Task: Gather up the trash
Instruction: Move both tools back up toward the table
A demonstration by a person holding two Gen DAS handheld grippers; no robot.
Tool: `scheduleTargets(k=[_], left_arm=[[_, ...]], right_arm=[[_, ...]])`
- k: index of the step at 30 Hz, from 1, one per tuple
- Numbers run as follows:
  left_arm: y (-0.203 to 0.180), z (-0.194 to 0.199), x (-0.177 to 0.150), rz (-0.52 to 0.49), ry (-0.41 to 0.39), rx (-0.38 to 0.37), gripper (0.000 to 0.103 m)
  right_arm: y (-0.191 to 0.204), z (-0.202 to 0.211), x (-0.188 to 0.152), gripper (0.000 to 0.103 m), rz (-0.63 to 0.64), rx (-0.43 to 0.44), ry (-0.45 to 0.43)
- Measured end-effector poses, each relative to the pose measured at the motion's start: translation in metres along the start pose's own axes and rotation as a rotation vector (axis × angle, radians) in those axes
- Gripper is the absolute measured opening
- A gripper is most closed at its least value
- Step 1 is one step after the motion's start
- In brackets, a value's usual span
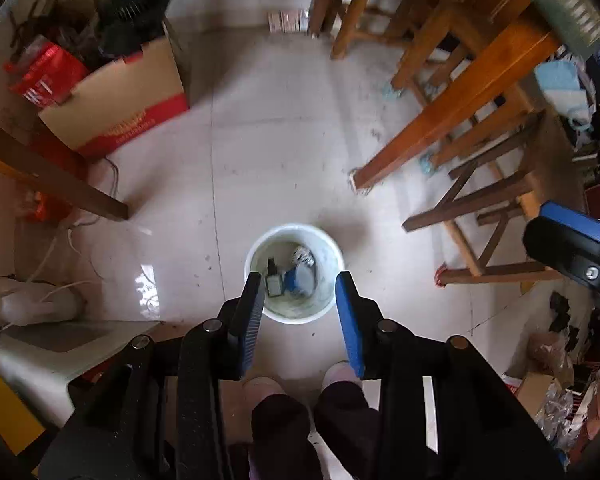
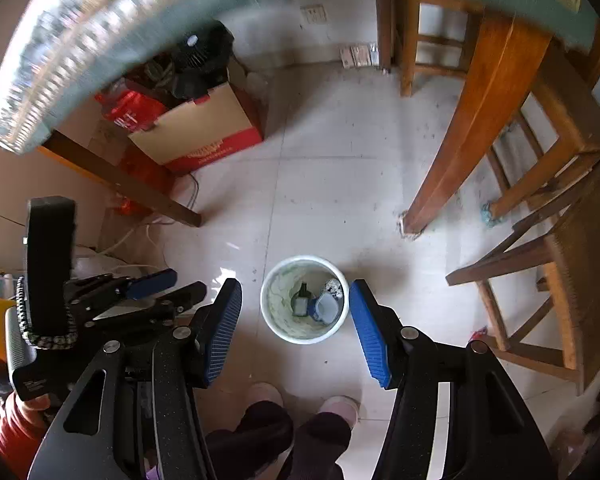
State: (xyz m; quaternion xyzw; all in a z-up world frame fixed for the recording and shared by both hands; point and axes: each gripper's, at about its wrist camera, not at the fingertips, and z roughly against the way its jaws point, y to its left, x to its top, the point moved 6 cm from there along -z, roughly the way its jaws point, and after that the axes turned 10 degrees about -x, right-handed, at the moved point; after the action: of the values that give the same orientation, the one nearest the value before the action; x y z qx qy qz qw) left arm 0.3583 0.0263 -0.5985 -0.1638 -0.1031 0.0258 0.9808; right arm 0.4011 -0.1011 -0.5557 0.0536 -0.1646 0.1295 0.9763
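Observation:
A white bin stands on the pale tiled floor. Inside it lie a dark bottle, a blue-lidded container and a crumpled white scrap. High above the bin, my left gripper points down with its jaws apart and nothing between them. My right gripper also hangs above the bin, open and empty. The right wrist view shows the left gripper beside it on the left; the right gripper's blue finger shows at the left wrist view's right edge.
A wooden table leg stands right of the bin, with wooden chairs beyond. A cardboard box and cables lie to the left. The person's feet are just below the bin.

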Motion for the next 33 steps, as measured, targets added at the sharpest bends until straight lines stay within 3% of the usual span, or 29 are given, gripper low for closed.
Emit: scheduleTargets(k=[10, 18, 22, 23, 25, 28, 33], left_arm=[[-0.040, 0.178, 0.031, 0.018, -0.255, -0.019, 0.036], [-0.072, 0.307, 0.039, -0.042, -0.393, 0.013, 0.039], [-0.082, 0.363, 0.040, -0.044, -0.469, -0.015, 0.055], [-0.083, 0.375, 0.041, -0.045, -0.490, -0.014, 0.058], [-0.084, 0.403, 0.041, -0.061, -0.532, -0.006, 0.060], [-0.086, 0.435, 0.039, -0.091, -0.564, 0.002, 0.069], [-0.086, 0.472, 0.041, -0.133, -0.606, -0.034, 0.076]], right_arm=[[0.016, 0.125, 0.025, 0.052, 0.006, -0.016, -0.110], [0.032, 0.234, 0.040, 0.052, 0.017, -0.030, -0.231], [0.043, 0.282, 0.048, 0.053, 0.018, -0.035, -0.293], [0.046, 0.294, 0.049, 0.058, 0.017, -0.035, -0.309], [0.052, 0.317, 0.052, 0.064, 0.012, -0.034, -0.346], [0.058, 0.343, 0.056, 0.065, 0.008, -0.048, -0.385], [0.065, 0.375, 0.064, 0.071, -0.013, -0.073, -0.464]])
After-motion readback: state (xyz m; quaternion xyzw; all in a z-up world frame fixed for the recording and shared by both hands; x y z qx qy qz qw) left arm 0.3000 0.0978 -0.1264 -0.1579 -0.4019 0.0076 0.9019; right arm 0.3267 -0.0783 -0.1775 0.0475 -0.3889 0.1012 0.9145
